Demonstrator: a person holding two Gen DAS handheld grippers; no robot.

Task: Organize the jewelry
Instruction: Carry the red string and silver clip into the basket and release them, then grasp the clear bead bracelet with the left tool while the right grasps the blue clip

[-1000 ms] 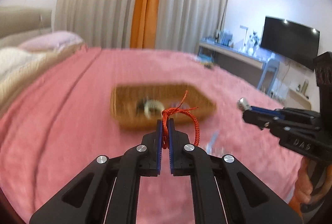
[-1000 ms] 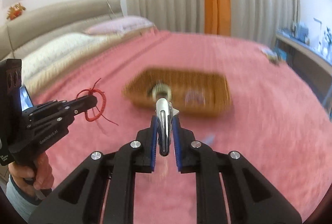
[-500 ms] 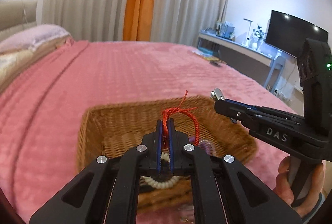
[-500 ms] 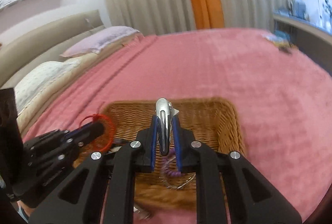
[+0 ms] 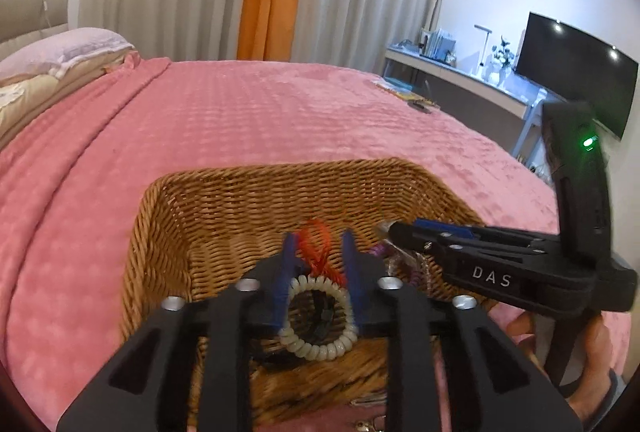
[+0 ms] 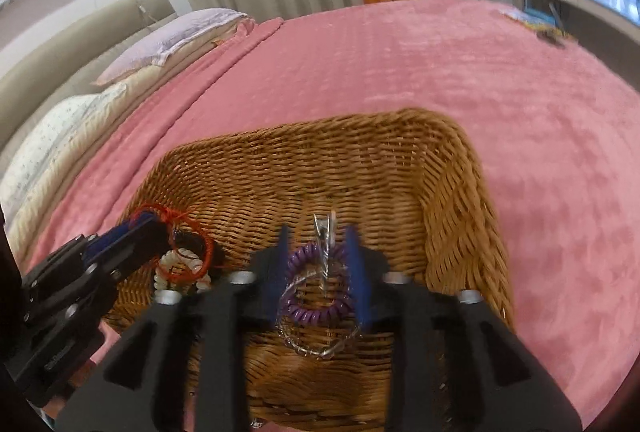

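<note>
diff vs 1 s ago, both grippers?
Both moved in over the basket and their jaws are opening: left gripper let go of the red cord, right gripper released the silver clip. Basket and white coil bracelet stayed put.

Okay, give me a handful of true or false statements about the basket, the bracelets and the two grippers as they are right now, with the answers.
1. The wicker basket sits on a pink blanket. True.
2. The basket holds nothing. False: a white coil bracelet and a purple coil bracelet lie in it.
3. The left gripper is clamped shut on the red cord bracelet. False: its jaws are opening and the cord is loose between them.
4. The right gripper is over the basket. True.
5. The curtains are all orange. False: mostly beige.
</note>
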